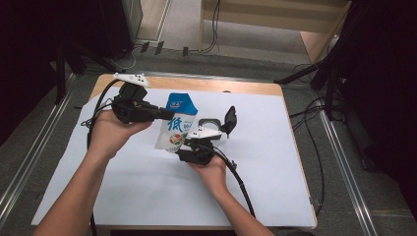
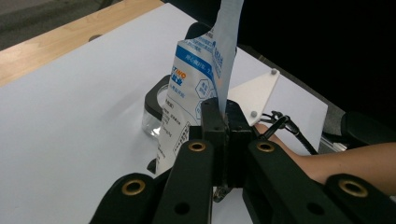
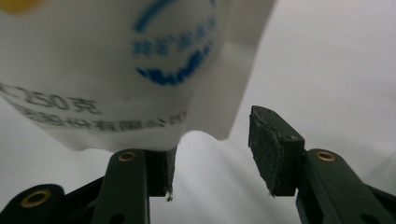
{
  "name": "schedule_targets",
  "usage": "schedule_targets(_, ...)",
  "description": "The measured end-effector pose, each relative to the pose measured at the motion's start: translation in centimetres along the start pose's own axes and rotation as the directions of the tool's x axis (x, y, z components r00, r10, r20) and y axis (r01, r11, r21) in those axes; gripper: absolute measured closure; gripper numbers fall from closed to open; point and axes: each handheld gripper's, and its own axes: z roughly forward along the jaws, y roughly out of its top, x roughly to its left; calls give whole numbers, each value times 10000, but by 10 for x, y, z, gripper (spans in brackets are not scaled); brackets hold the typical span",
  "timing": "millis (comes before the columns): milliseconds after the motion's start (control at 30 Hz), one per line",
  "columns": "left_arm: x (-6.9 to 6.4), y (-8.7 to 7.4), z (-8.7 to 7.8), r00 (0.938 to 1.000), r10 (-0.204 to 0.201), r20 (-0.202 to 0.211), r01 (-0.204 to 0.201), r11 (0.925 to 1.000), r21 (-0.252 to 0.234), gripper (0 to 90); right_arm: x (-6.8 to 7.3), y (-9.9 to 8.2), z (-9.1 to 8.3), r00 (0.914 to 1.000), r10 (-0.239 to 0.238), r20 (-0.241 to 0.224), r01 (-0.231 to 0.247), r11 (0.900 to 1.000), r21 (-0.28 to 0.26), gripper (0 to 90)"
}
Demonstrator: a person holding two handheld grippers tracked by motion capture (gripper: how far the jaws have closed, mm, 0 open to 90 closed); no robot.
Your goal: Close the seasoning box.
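Pouch (image 1: 178, 125) is held upright above white sheet (image 1: 123, 182), its edge clamped by left gripper (image 2: 225, 119). Right gripper (image 3: 212, 154) is positioned at pouch bottom, its 2 jaws apart, not pressing.

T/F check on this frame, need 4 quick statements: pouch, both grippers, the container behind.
1. The left gripper is shut on the pouch's edge. True.
2. The right gripper is clamped on the pouch. False: its jaws stand apart at the pouch's bottom corner.
3. The pouch lies flat on the white sheet. False: it is held upright.
4. A clear container with an open black lid sits behind the pouch. True.
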Motion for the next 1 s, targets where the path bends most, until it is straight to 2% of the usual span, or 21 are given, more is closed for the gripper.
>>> schedule_targets(167,2,1,3,10000,-91,22,90,10000,16,900,2,1,1,9997,-225,52,224,9997,92,546)
schedule_targets(267,5,4,6,9998,-95,-198,98,9998,167,900,3,2,-1,9994,-315,-122,316,9995,49,545)
schedule_targets(333,8,6,11,9997,-176,-194,180,9996,231,900,7,2,-2,9981,-562,-269,562,9984,-4,545)
schedule_targets(400,11,7,16,9997,-100,-231,109,9992,384,900,11,2,0,9959,-905,-32,905,9958,161,523)
schedule_targets(533,17,9,25,9997,-70,-230,86,9976,686,900,11,0,2,9963,-860,-37,860,9949,534,523)
schedule_targets(600,19,9,27,9997,-121,-191,134,9975,692,900,11,-1,2,9950,-1001,17,998,9928,663,521)
schedule_targets(700,21,10,29,9998,-116,-183,129,9974,715,900,11,-1,2,9953,-944,-210,956,9930,689,520)
schedule_targets(867,19,14,32,9999,95,-35,-92,9969,780,900,13,0,0,9937,-1086,-289,1102,9919,623,510)
schedule_targets(1000,19,15,39,9996,275,65,-280,9951,950,900,20,-1,0,9893,-1433,-274,1446,9881,515,484)
